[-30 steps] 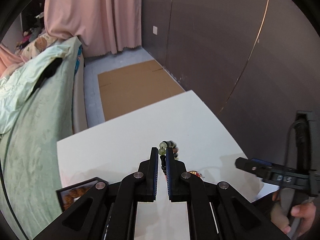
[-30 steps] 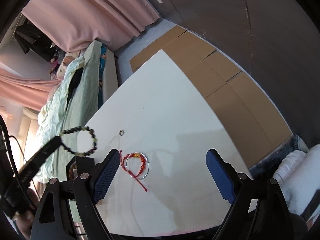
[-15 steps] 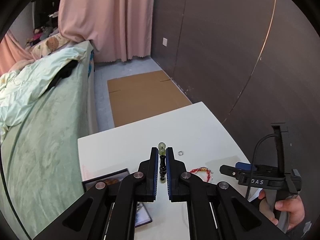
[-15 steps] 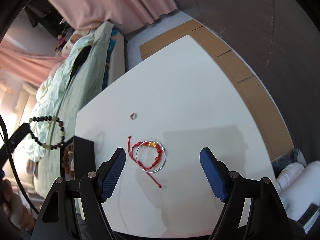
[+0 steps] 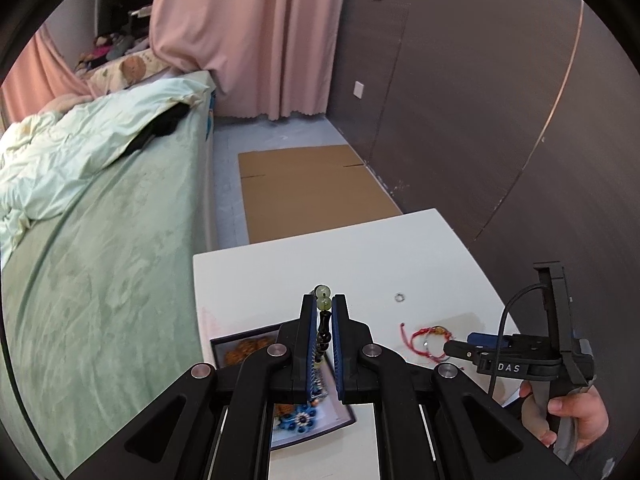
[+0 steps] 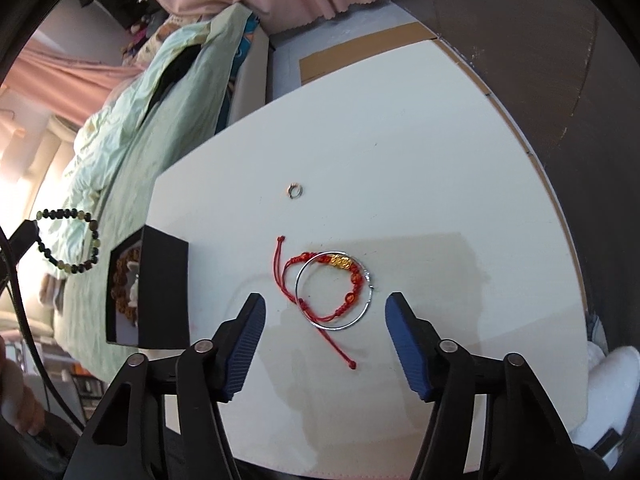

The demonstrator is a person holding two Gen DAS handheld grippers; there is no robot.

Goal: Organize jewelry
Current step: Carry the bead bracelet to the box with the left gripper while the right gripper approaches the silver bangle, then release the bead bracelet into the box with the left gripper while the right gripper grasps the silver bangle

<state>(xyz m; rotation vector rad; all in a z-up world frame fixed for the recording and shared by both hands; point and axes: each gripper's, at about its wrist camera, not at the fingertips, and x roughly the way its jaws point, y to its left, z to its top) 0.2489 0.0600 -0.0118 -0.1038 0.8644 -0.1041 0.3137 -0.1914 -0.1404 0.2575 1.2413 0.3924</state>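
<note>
In the left wrist view the left gripper (image 5: 323, 320) sits at lower centre, its blue pads pressed together on a beaded bracelet (image 5: 322, 322) — dark beads run down the narrow slot and two pale green beads stick out past the tips. Below it, at the counter's near left edge, lies a black jewelry box (image 5: 248, 346) with brown beads and a blue flower piece inside. The white counter (image 5: 360, 256) fills the lower middle of that frame; the bed (image 5: 100, 220) takes up the left.

In the right wrist view the right gripper (image 6: 325, 320) is spread wide at lower centre, holding nothing. Between and just beyond its fingers, on the counter, a red cord bracelet (image 6: 320, 280) with gold beads lies overlapping a thin silver bangle (image 6: 334, 290). A small ring (image 6: 295, 191) rests apart from them, higher in the frame. At the left edge the beaded bracelet hangs in the air as a loop, beside the box.
</note>
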